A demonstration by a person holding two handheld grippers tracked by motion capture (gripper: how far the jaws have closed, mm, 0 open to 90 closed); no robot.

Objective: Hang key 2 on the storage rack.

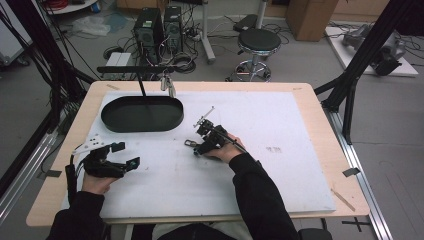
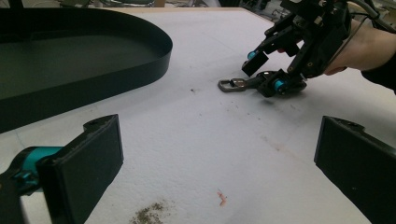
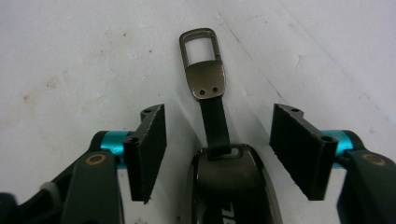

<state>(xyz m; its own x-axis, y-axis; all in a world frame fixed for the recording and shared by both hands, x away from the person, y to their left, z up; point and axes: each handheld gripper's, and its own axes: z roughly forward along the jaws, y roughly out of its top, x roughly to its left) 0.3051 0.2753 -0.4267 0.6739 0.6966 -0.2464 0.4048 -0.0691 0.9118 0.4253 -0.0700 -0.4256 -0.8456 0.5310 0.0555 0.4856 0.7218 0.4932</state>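
Across the middle of the high view spreads the white table (image 1: 280, 170) with its pale wooden edge, and toward the upper left of that frame sits a black oval tray (image 1: 142, 116), shallow-walled, with a thin black post rising from behind it. Lower left in the same frame, the left gripper (image 1: 125, 155) lies low over the white surface in the person's hand, its jaws spread wide with nothing between them; its own view shows the two black pads far apart at the bottom corners. Just left of centre in the high view, the right gripper (image 1: 196, 146) is tipped down to the table, the person's dark sleeve reaching in from the bottom edge. Its jaws stand open too, one on each side of a dark key fob (image 3: 229, 186), and neither pad touches it. The fob lies flat on the white surface, well apart from the tray, with a short black strap running up the frame to a small metal clasp (image 3: 202, 60).
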